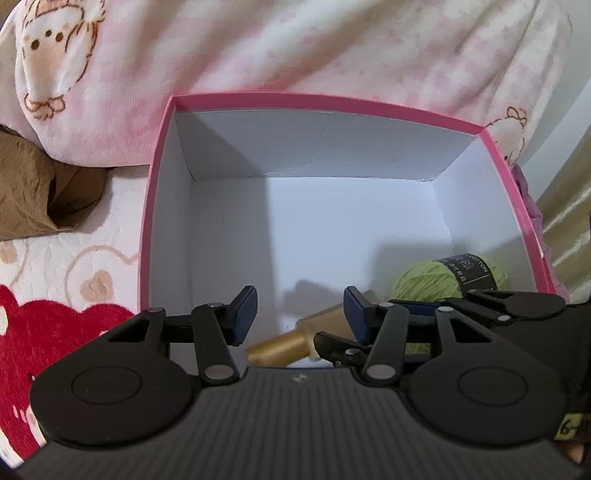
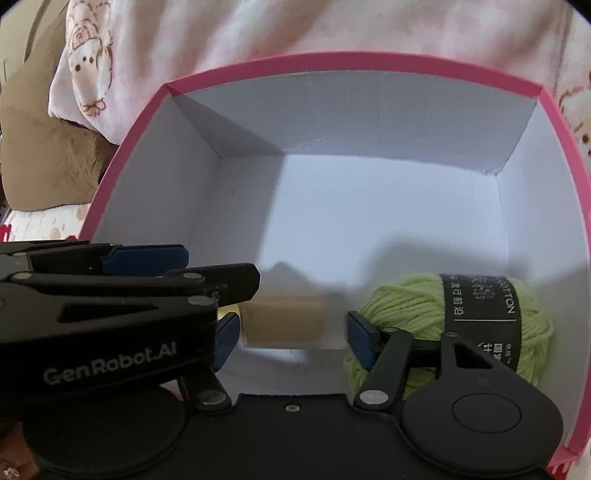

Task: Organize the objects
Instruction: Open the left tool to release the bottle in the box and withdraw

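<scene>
A pink box with white inside (image 1: 162, 155) (image 2: 122, 155) stands open below both grippers. A green yarn ball with a black label (image 1: 428, 277) (image 2: 413, 306) lies in its near right corner. A gold-capped bottle with tan contents (image 1: 288, 343) (image 2: 284, 325) appears blurred in the gap between the fingers of both grippers, over the box floor. My left gripper (image 1: 299, 314) is open above it; it also shows at the left of the right wrist view (image 2: 147, 258). My right gripper (image 2: 291, 339) is open, not touching the bottle.
A pink cartoon-print blanket (image 1: 258, 48) (image 2: 332, 26) lies behind the box. A brown crumpled bag (image 1: 40, 199) (image 2: 48, 155) sits at the left. A red and white plush mat (image 1: 55, 295) lies under the box at the left.
</scene>
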The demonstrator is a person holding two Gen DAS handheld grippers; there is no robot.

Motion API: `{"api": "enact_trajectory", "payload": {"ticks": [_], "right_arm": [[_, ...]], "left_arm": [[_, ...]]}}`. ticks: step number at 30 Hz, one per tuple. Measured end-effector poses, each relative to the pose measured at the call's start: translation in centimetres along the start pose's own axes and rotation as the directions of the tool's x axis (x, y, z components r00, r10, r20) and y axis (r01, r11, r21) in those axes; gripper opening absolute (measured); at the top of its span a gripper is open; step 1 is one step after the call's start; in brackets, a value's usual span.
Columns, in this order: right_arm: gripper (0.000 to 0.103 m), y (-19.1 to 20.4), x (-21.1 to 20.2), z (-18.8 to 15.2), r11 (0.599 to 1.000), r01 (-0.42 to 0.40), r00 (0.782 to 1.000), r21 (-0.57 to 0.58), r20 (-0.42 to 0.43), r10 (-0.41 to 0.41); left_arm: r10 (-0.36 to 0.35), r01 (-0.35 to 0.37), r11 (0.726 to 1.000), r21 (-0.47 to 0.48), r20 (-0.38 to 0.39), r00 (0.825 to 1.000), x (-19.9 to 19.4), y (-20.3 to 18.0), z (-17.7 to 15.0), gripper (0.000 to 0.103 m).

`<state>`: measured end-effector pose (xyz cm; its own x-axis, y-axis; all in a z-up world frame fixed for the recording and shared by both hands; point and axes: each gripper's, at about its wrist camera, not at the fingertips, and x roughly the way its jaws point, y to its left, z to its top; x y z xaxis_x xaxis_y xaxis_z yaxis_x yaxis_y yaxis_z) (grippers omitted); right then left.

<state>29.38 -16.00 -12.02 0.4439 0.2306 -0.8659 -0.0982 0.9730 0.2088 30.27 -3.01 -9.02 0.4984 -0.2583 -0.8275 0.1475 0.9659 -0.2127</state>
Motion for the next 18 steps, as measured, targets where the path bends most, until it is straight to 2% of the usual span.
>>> {"api": "enact_trajectory", "payload": {"ticks": [5, 9, 18], "right_arm": [[0.067, -0.2, -1.3, -0.3, 1.000, -0.012, 1.000, 0.006, 0.013, 0.012], [0.067, 0.0, -4.3, -1.0, 0.999, -0.001, 0.998, -0.048, 0.070, 0.004], [0.068, 1.2, -13.0, -3.0, 0.994, -0.009, 0.990, -0.113, 0.139, 0.025]], "left_arm": [[-0.012, 0.012, 1.000, -0.028, 0.002, 1.000, -0.5, 0.4, 0.1, 0.050], [-0.018, 0.019, 0.999, -0.033, 0.023, 1.000, -2.8, 0.4, 0.6, 0.053], [-0.007, 0.005, 0.999, 0.051, 0.022, 1.000, -9.0, -0.4, 0.1, 0.059]]}}
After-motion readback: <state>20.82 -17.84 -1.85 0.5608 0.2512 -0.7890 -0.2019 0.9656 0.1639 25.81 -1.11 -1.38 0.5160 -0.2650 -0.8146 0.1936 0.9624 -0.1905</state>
